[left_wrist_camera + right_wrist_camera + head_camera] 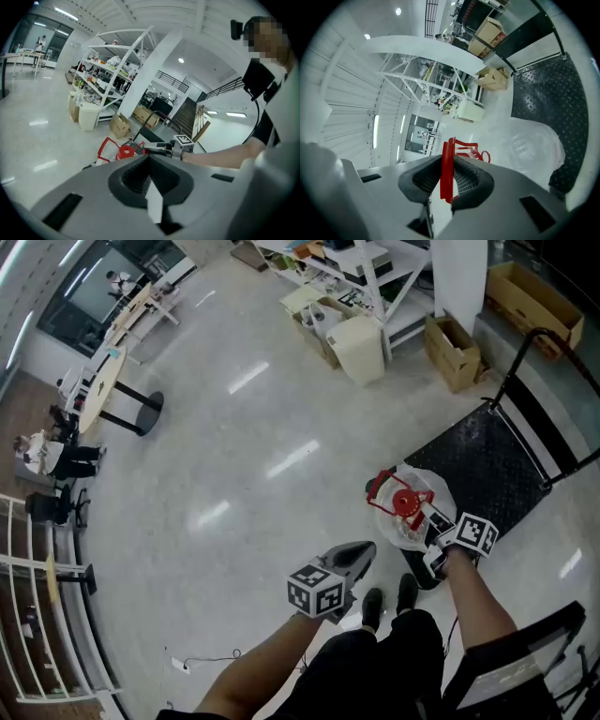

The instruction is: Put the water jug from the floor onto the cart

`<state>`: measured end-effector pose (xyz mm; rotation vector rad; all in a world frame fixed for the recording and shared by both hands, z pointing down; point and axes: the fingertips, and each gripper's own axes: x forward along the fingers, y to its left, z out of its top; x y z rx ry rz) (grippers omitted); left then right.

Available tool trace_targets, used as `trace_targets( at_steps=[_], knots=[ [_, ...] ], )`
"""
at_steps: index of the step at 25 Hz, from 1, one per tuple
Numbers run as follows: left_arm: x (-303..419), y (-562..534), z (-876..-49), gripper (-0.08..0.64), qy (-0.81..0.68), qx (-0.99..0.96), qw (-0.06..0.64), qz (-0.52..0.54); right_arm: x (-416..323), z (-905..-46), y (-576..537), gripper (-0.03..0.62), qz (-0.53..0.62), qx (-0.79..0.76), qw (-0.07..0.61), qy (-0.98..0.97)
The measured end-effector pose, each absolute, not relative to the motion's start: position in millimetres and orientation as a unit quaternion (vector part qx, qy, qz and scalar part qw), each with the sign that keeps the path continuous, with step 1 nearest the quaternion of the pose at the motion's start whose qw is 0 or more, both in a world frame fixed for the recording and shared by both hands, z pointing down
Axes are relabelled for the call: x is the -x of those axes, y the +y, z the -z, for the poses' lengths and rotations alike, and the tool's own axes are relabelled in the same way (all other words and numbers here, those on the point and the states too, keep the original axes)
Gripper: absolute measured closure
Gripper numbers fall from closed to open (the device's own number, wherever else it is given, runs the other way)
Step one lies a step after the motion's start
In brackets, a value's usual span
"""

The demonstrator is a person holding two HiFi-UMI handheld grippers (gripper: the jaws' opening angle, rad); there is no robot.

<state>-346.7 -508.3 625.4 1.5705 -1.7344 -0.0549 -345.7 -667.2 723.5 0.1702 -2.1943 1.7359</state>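
glossy pale floor (244, 427) fills most of the head view of a large, bright workspace. white shelving (366, 268) stands at the far side, with a white bin (358, 348) and open cardboard boxes (453, 352) on the floor near it. at the right sits a low cart (487, 465) with a black, bumpy metal deck and a black tube rail (525, 362) rising at its far end.

a clear jug (408, 517) with a red cap is at the cart's near left corner, overlapping the deck edge as seen from above. whether its base rests on anything cannot be told. a red handle (446, 157) stands up from its top.

the right gripper (448, 174) reaches in from the lower right. its jaws are closed narrowly on the red handle, and the dark ribbed pads press it from both sides. in the right gripper view the jug's clear body bulges just beyond the jaws, with the cart deck behind it.

the left gripper (150, 176) hangs over bare floor to the left of the jug, apart from it. its jaws are together with nothing between them, and they point toward the jug and the other gripper.

the person's dark shoes (389, 601) stand just below the jug, between the two arms.
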Motion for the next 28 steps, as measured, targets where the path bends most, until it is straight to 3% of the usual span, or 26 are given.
trace_targets(
  at_steps=[5, 16, 23, 28],
  knots=[
    [356.2, -503.8, -635.5, 0.560, -0.691, -0.603, 0.399, 0.022, 353.1, -745.5, -681.4, 0.517, -0.609, -0.067, 0.175, -0.770],
    [346.4, -531.2, -640.2, 0.560, -0.668, -0.623, 0.407, 0.017, 290.7, -773.9, -720.8, 0.515, -0.632, -0.096, 0.162, -0.752],
    [329.9, -552.4, -609.3, 0.560, -0.649, -0.660, 0.377, 0.023, 260.7, -792.9, -728.0, 0.514, -0.616, -0.131, 0.165, -0.759],
    [332.5, -551.4, -602.3, 0.560, -0.648, -0.669, 0.364, 0.014, 249.3, -790.3, -734.4, 0.460, -0.566, -0.152, 0.197, -0.786]
  ],
)
